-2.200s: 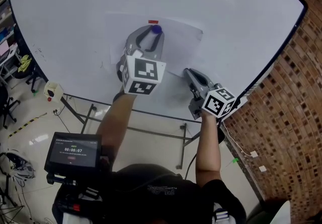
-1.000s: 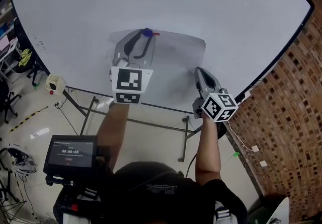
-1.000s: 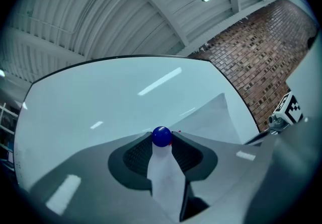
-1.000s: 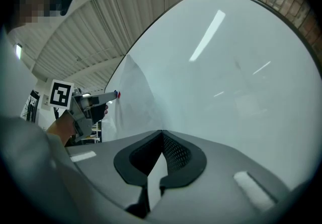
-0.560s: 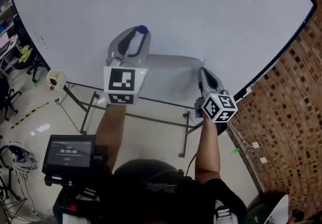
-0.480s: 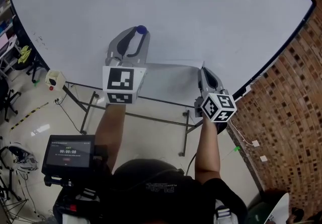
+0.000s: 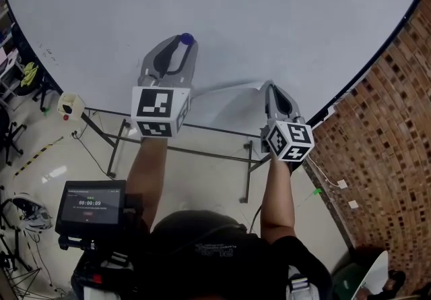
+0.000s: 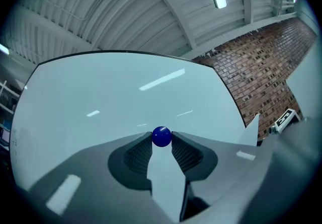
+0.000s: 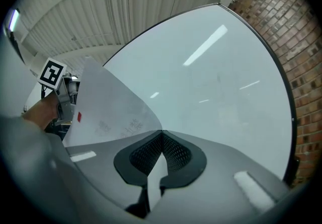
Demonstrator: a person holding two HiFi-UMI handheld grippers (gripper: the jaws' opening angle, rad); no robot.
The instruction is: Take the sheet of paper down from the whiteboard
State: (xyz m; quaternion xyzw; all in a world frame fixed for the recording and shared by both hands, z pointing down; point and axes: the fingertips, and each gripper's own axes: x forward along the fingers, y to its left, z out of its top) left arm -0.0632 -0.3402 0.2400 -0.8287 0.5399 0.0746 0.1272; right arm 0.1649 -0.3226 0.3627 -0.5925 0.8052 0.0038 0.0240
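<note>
The left gripper (image 7: pixel 182 44) is pinching a small blue ball (image 8: pixel 161 136) between its fingertips, its jaws standing partly apart around it. It is pointing at the whiteboard (image 7: pixel 283 9); whether the ball is touching the surface I cannot tell. To the right, the sheet of paper (image 9: pixel 103 104) is curling away from the board, one corner caught in the right gripper (image 9: pixel 162 133), whose jaws are pressing fully together on it. The paper's free edge is reaching back toward the left gripper. Bare board is stretching wide above both grippers, while its dark right edge and the brick wall (image 7: pixel 384 123) are lying near the right gripper.
</note>
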